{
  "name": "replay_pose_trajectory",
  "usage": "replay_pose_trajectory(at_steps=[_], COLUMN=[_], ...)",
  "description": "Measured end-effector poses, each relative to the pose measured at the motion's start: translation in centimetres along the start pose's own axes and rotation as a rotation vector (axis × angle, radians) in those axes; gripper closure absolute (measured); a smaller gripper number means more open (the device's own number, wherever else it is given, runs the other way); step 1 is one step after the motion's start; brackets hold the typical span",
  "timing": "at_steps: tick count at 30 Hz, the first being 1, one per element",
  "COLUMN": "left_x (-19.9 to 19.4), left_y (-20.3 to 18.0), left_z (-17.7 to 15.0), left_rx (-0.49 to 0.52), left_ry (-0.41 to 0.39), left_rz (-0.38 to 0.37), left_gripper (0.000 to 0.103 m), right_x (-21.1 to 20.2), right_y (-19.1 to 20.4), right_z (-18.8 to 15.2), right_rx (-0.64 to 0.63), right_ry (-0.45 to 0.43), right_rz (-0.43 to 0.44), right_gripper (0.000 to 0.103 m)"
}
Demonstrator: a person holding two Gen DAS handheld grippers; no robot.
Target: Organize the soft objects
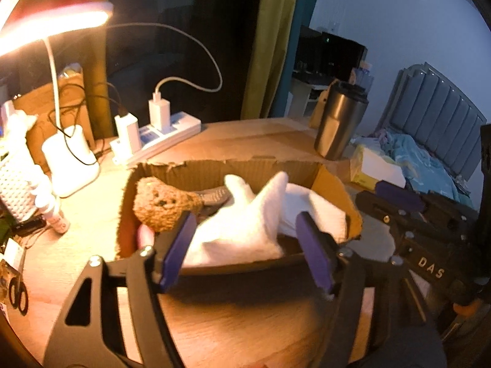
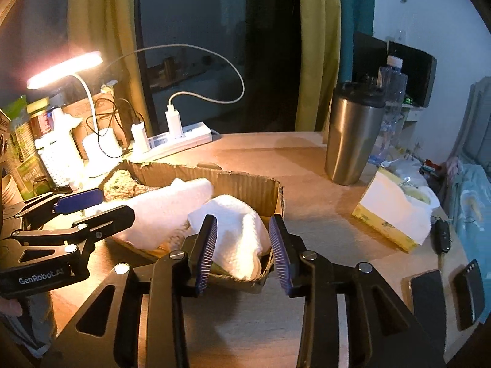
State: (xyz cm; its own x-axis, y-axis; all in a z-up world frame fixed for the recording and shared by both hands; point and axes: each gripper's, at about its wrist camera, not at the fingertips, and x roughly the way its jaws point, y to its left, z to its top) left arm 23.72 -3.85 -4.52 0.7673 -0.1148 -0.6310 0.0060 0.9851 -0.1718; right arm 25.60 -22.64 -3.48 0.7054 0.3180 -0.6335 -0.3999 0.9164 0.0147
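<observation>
A: The left tongs (image 1: 245, 251) stand apart, with nothing pressed between the blue pads; the white cloth (image 1: 242, 224) lies just beyond them, inside the cardboard box (image 1: 233, 168). The right tongs (image 2: 242, 251) are also parted, less widely, and hover over the near right corner of the same box.

B: Is the cloth touching either pair?

A: Not that I can see. In the right wrist view a folded white towel (image 2: 242, 230) sits between the two ribbed pads, but there are gaps on both sides, so neither pad squeezes it. The left tongs appear in that view too, at the left edge, hanging above the long white piece.

B: What else is in the box?

A: A brown plush bear (image 1: 162, 202) lies at the left end, face up toward the camera, with something grey and patterned (image 1: 214, 196) behind it; I cannot tell what that is. The white cloths fill the middle and right end.

B: And around it?

A: The box rests on a wooden bench (image 2: 307, 184). Far left, a lit desk lamp (image 2: 66, 69) and a white power strip (image 2: 181, 139) with chargers plugged in. To the right, a steel tumbler (image 2: 353, 135), and nearer, a tissue box (image 2: 389, 214). Two phones (image 2: 426, 294) lie at the near right edge.
</observation>
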Motion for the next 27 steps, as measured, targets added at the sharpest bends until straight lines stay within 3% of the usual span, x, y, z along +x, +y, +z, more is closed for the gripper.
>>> replay_pose_trajectory(at_steps=[7, 27], left_x=[-3.5, -11.4], left_y=[0.4, 1.5], left_z=[-0.1, -0.1], left_rx=[0.014, 0.024], left_ry=[-0.071, -0.231], left_rz=[0.02, 0.064], left_gripper=[0.019, 0.013], right_x=[-2.6, -9.0], right_y=[1.1, 4.0], right_z=[-0.1, 0.5], right_rx=[-0.006, -0.017], right_ry=[-0.04, -0.161], right_rz=[-0.015, -0.051], right_gripper=[0.055, 0.051])
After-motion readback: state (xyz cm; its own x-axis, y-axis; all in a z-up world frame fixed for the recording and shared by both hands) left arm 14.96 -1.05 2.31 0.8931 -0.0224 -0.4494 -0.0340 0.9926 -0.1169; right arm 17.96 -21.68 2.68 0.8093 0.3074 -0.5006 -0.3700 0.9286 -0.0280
